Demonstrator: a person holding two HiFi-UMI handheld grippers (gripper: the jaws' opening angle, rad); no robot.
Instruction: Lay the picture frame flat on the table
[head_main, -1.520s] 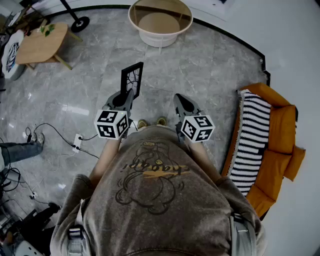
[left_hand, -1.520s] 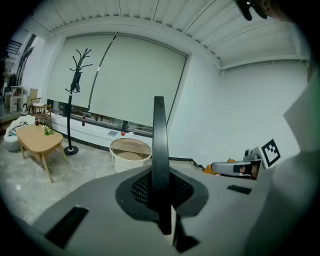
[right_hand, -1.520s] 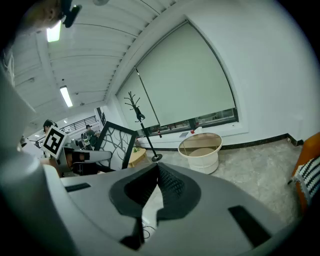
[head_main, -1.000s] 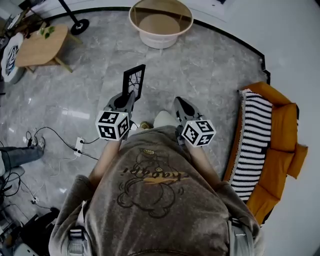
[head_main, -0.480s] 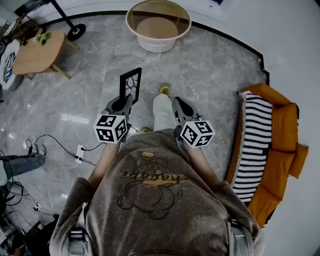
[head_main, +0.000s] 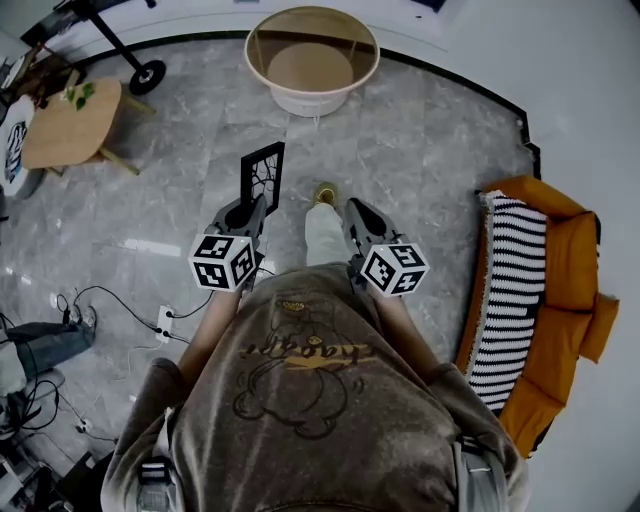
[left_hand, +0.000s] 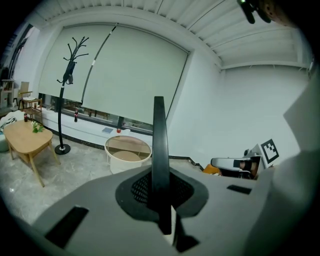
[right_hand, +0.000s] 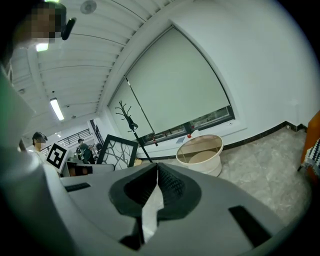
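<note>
The picture frame (head_main: 262, 172) is held upright, clamped by its edge in the closed left gripper (head_main: 257, 207), above the floor and well short of the round desk (head_main: 312, 100). The right gripper (head_main: 357, 212), equally far from that desk, is shut on nothing. Nothing has been laid flat yet; the carry to a desk, the tilting and the release are judged to remain.

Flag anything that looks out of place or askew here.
Nothing is spilled or broken. The picture frame is on no table: the left gripper clamps it upright by its edge above the floor. A corded power strip lies loose on the floor at left.
</note>
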